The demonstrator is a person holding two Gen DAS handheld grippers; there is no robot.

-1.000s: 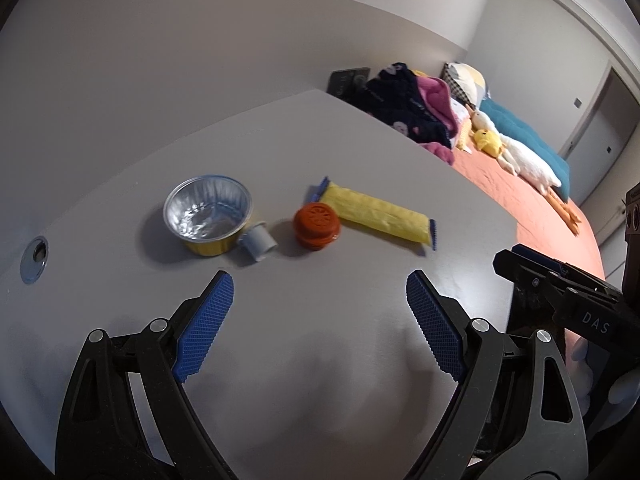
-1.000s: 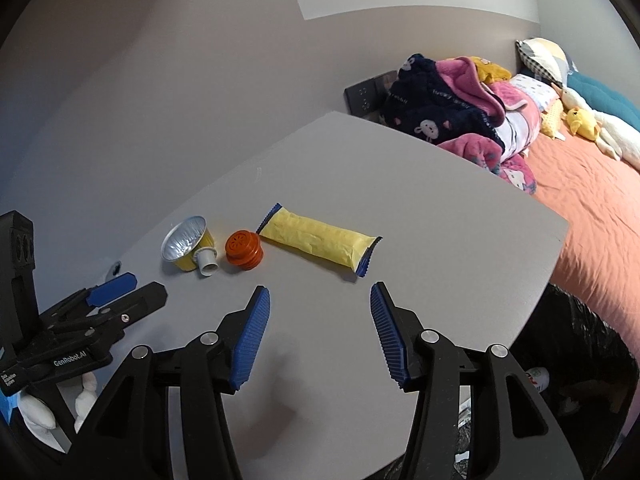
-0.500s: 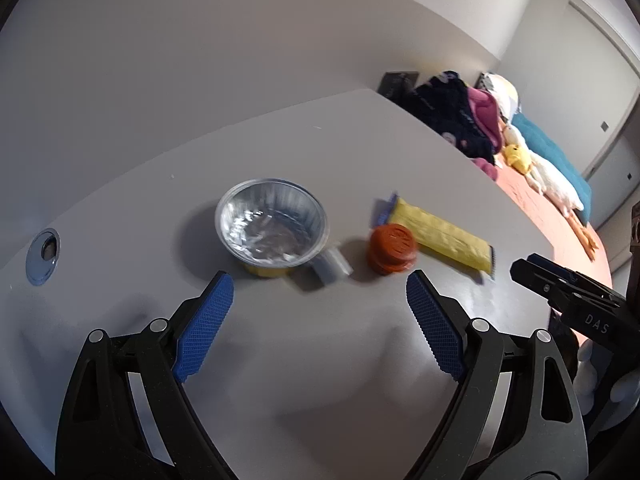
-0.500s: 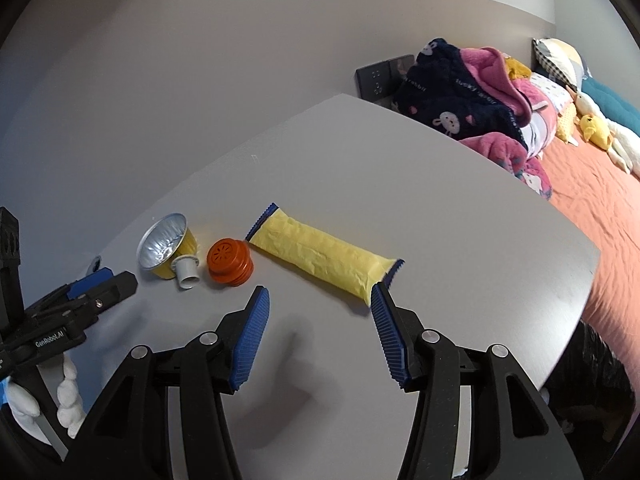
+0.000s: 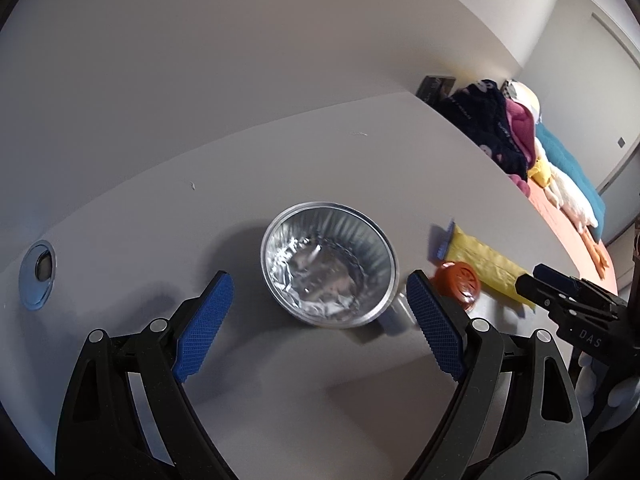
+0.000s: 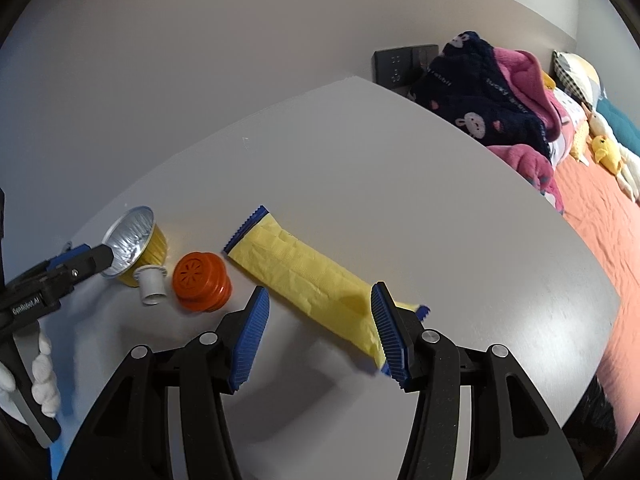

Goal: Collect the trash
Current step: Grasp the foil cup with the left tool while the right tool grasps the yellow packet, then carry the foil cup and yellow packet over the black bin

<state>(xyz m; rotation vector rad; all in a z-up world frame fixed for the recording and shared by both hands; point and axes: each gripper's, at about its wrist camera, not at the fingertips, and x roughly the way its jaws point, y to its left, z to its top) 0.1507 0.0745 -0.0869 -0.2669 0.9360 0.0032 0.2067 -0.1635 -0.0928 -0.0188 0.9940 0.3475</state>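
The left gripper (image 5: 316, 324), jaws spread wide and empty, hangs over the crinkled silver foil cup with gold sides (image 5: 329, 268) at mid-frame. A small grey plastic cap (image 6: 151, 283) and a round orange vented lid (image 6: 201, 287) sit just beside it and could get knocked away. The right gripper (image 6: 318, 322), half spread and holding nothing, straddles the long yellow wrapper with blue crimped ends (image 6: 308, 280) on the grey table (image 6: 360, 168); its pads may skid off that flat film.
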